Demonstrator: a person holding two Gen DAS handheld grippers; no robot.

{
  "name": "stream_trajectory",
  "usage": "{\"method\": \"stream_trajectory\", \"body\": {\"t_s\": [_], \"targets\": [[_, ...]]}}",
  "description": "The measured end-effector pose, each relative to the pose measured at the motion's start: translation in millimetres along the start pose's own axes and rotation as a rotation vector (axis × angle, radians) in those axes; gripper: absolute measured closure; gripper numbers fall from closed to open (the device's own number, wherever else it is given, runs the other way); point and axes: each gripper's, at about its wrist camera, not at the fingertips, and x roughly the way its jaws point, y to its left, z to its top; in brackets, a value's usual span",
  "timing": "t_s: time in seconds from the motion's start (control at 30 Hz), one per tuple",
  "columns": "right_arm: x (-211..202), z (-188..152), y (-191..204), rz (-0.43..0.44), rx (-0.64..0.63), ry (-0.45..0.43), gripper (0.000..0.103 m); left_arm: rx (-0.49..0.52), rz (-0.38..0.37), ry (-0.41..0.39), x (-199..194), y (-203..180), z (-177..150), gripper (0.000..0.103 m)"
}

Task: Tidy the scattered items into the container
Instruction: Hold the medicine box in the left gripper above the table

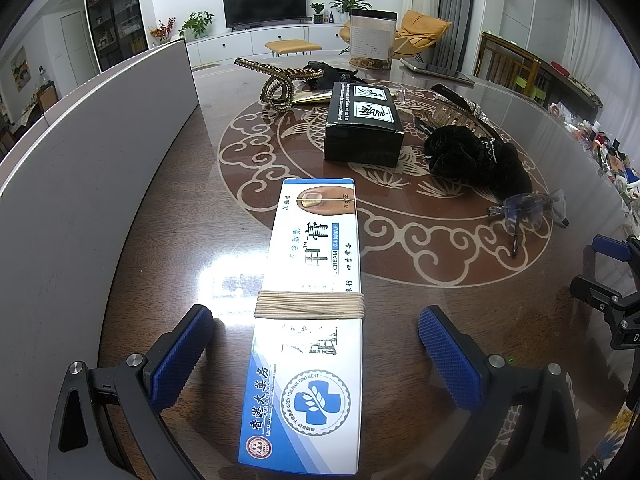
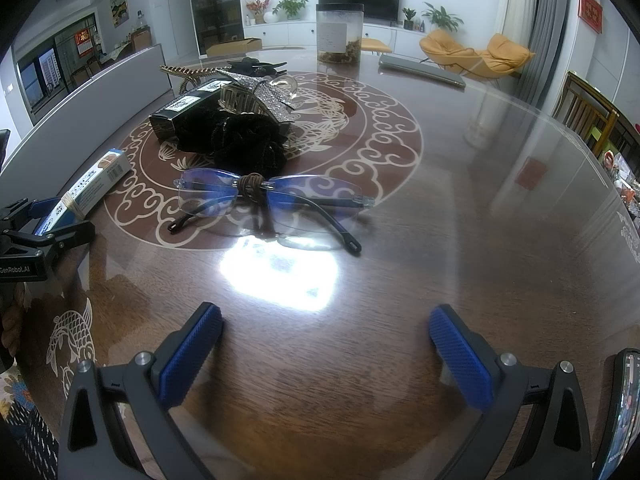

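Grey container wall (image 1: pixel 100 168) flanks left; bare tabletop (image 2: pixel 500 200) is seen right. White-blue ointment box (image 1: pixel 308 300) is straddled untouched by spread left gripper (image 1: pixel 316 340); right gripper (image 2: pixel 326 344) spread, rimless glasses (image 2: pixel 272 200) ahead.

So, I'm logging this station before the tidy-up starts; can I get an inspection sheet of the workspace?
Surface: glossy brown table, glare patch.
Job's things: ointment box between left fingers, not gripped; black box; scrunchie; glasses; hair clips; grey container at left.
Clutter: jar, tablet.
Grippers: left gripper open; right gripper open, empty.
Cables: nothing seen.
Surroundings: living room, TV, orange chairs.
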Motion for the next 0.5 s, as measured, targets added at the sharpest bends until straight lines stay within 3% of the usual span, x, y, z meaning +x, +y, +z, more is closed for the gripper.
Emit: {"method": "stream_trajectory", "body": {"t_s": [0.5], "targets": [[0.6,0.2,-0.1,0.0,0.0,0.0,0.0,0.0,0.0,0.0,0.2,0.0,0.1,0.0]]}}
